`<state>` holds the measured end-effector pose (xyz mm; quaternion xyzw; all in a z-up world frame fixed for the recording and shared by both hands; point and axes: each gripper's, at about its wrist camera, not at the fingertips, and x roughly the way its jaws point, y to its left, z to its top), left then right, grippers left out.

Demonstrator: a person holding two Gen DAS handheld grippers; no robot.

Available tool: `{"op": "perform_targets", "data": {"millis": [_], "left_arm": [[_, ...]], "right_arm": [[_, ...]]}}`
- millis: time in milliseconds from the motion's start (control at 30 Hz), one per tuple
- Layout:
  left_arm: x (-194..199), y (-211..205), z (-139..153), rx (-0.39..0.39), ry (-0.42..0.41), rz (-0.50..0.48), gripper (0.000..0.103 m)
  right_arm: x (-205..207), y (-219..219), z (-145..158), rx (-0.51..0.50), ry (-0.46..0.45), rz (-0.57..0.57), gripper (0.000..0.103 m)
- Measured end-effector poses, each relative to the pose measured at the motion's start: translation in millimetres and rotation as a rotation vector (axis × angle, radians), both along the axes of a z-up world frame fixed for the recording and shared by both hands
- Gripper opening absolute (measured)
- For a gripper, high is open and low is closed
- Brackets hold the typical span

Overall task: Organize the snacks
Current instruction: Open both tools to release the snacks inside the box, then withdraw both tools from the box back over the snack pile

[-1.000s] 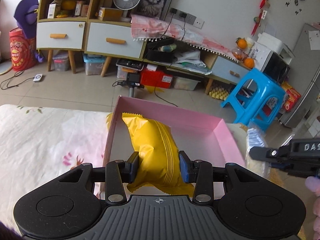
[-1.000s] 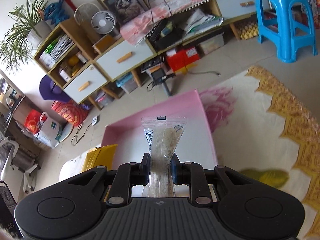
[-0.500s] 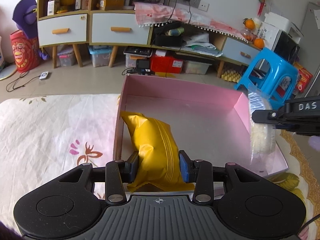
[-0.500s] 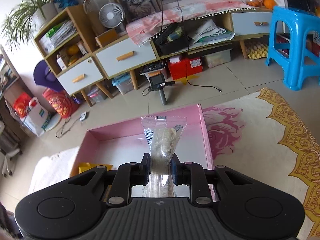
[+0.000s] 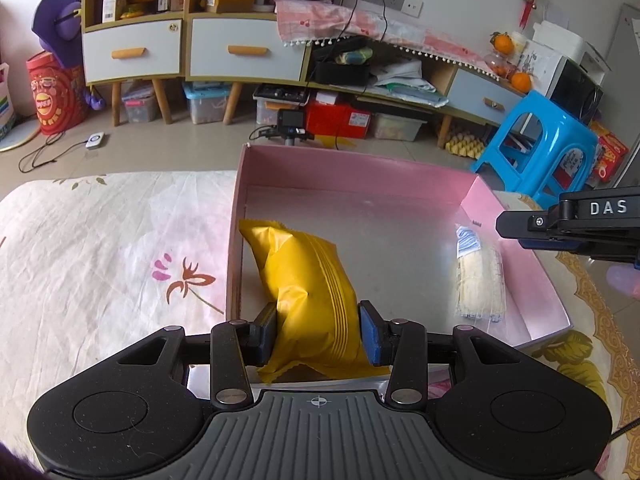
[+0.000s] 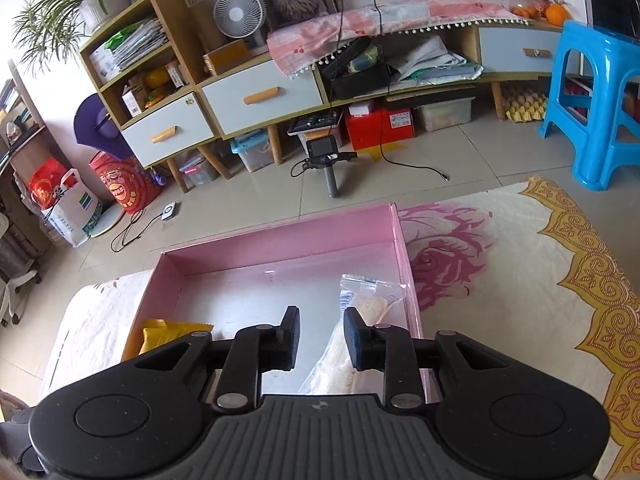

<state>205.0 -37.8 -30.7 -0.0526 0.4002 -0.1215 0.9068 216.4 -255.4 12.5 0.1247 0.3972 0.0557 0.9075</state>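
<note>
A shallow pink box (image 5: 360,168) (image 6: 280,236) sits on the cloth-covered table. My left gripper (image 5: 318,332) is shut on a yellow snack bag (image 5: 308,280), which rests inside the box along its left wall; the bag's end also shows in the right wrist view (image 6: 168,330). My right gripper (image 6: 322,336) is open and empty above the box's right side. A clear pack of pale wafers (image 5: 478,276) (image 6: 360,312) lies flat in the box by the right wall, partly under the right finger. The right gripper's finger (image 5: 560,224) shows at the right edge of the left wrist view.
The table cloth has a floral white part (image 5: 100,248) left of the box and a rose and gold-bordered part (image 6: 520,280) to its right. Beyond the table edge are tiled floor, a blue stool (image 6: 596,100), a small camera on a stand (image 6: 326,160) and low cabinets (image 5: 240,52).
My right gripper has opened and let go of the clear wafer pack, which now lies in the box. My left gripper has lowered the yellow bag further into the box.
</note>
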Motion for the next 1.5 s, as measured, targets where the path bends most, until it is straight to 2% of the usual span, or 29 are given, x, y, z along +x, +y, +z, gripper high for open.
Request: {"op": "perform_targets", "data": {"millis": [33,67,100,133,200,333,500,633,900,1167,1333,1500], "left_arm": [[0,1,1,-0.007,-0.004,-0.004,0.044],[0,1,3,-0.014,-0.010,-0.008,0.046],[-1,2,4,-0.016,-0.018,-0.009,0.052],[-1,2,7,-0.015,-0.027,-0.007,0.060],[-4,2,12,-0.014,-0.048,-0.013,0.069],[-13,-1,24,-0.006,-0.078,-0.034,0.084],[-24,-1,39,-0.014,-0.090,-0.056,0.092],[-38,3,47,-0.020,-0.085,-0.049,0.097],[-63,16,55,-0.014,-0.059,-0.045,0.099],[-89,30,59,-0.005,-0.030,-0.049,0.100],[-105,41,59,-0.011,-0.013,-0.034,0.100],[-119,49,51,-0.004,-0.010,-0.037,0.100]], "right_arm": [[-1,0,1,-0.003,-0.003,0.002,0.032],[-3,1,3,-0.006,-0.007,0.003,0.041],[-5,2,5,-0.010,-0.012,0.005,0.050],[-8,3,7,-0.014,-0.018,0.007,0.053],[-11,5,12,-0.019,-0.024,0.008,0.062],[-20,6,20,-0.012,-0.032,0.004,0.074],[-32,11,31,-0.023,-0.032,-0.002,0.082],[-45,14,40,-0.028,-0.042,-0.006,0.086],[-71,21,49,-0.072,-0.046,-0.003,0.091],[-102,29,53,-0.111,-0.043,0.017,0.092],[-120,29,53,-0.098,-0.050,0.027,0.093],[-135,30,48,-0.135,-0.083,0.016,0.093]]}}
